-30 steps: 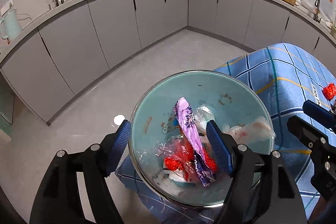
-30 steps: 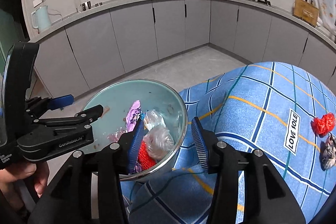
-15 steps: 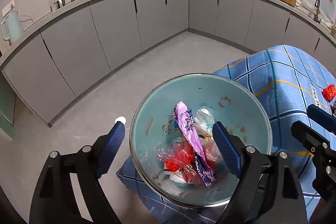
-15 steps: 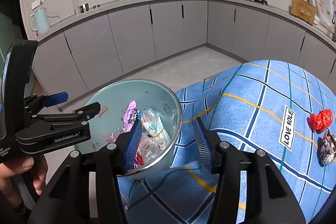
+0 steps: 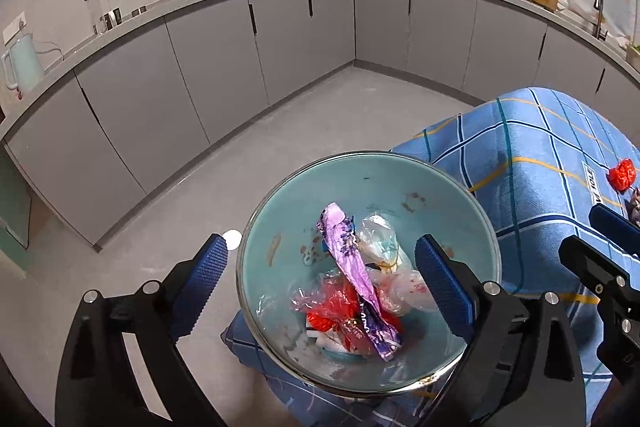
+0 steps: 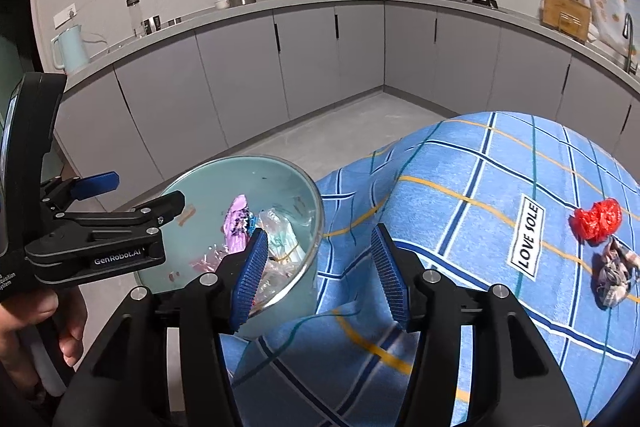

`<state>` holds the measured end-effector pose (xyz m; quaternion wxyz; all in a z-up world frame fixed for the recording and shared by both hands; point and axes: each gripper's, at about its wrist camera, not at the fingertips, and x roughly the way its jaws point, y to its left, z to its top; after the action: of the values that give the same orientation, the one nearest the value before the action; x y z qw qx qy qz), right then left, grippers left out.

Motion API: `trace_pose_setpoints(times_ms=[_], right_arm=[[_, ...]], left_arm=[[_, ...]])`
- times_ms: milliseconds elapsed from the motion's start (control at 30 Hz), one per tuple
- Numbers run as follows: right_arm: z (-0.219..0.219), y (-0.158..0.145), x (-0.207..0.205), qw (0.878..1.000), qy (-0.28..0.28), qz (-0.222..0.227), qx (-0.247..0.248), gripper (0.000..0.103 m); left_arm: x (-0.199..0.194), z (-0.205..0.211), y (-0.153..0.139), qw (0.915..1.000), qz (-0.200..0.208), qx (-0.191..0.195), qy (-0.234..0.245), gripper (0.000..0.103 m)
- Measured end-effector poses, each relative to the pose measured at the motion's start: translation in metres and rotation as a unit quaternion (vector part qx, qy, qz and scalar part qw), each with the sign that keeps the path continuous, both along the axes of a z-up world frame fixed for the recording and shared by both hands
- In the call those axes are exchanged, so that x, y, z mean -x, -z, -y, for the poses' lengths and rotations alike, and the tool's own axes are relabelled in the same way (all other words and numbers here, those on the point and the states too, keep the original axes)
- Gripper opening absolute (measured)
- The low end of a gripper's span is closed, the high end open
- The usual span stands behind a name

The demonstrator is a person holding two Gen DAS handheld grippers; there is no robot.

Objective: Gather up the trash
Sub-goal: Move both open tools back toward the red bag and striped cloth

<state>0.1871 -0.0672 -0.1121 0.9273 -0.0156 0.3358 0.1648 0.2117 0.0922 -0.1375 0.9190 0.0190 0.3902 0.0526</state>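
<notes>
A teal bin [image 5: 280,227] with a metal rim stands at the table's left edge, also seen in the right wrist view [image 6: 208,187]. In it lie a purple wrapper [image 5: 352,267], red plastic [image 5: 332,307] and clear bags [image 5: 378,239]. My left gripper [image 5: 322,255] hovers over the bin, its jaws opening wide, with nothing held between them. My right gripper [image 6: 318,239] is open and empty, beside the bin's right rim above the cloth. A red crumpled scrap [image 6: 596,219] and a grey crumpled scrap [image 6: 614,275] lie on the table at far right.
A blue checked cloth [image 6: 460,167] with a "LOVE SOLE" label covers the table. Grey kitchen cabinets [image 5: 240,67] curve around the bare floor [image 5: 320,115] behind. A person's hand [image 6: 40,319] holds the left gripper's handle at lower left.
The left jaws have spread wider over the bin. A clear bag that lay across the bin's right rim now lies inside. The right gripper has drawn a little away from the bin.
</notes>
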Motion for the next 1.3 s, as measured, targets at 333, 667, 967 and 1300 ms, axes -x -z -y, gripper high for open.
trace_pose_setpoints(times_ms=[333,667,967,1300], right_arm=[[0.025,-0.005,0.007,1.0,0.025,0.005,-0.006,0.056],[0.057,-0.004,0.01,0.997,0.07,0.01,-0.006,0.059],[0.109,0.002,0.012,0.992,0.127,0.007,-0.011,0.059],[0.149,0.004,0.02,0.987,0.161,0.007,-0.024,0.06]], left_arm=[[0.001,0.019,-0.007,0.9999,0.006,-0.005,0.015,0.098],[-0.001,0.055,-0.008,0.9984,0.008,-0.002,0.055,0.098],[-0.01,0.107,-0.011,0.9943,0.013,-0.001,0.105,0.098],[-0.015,0.145,-0.015,0.9903,0.015,-0.004,0.138,0.098]])
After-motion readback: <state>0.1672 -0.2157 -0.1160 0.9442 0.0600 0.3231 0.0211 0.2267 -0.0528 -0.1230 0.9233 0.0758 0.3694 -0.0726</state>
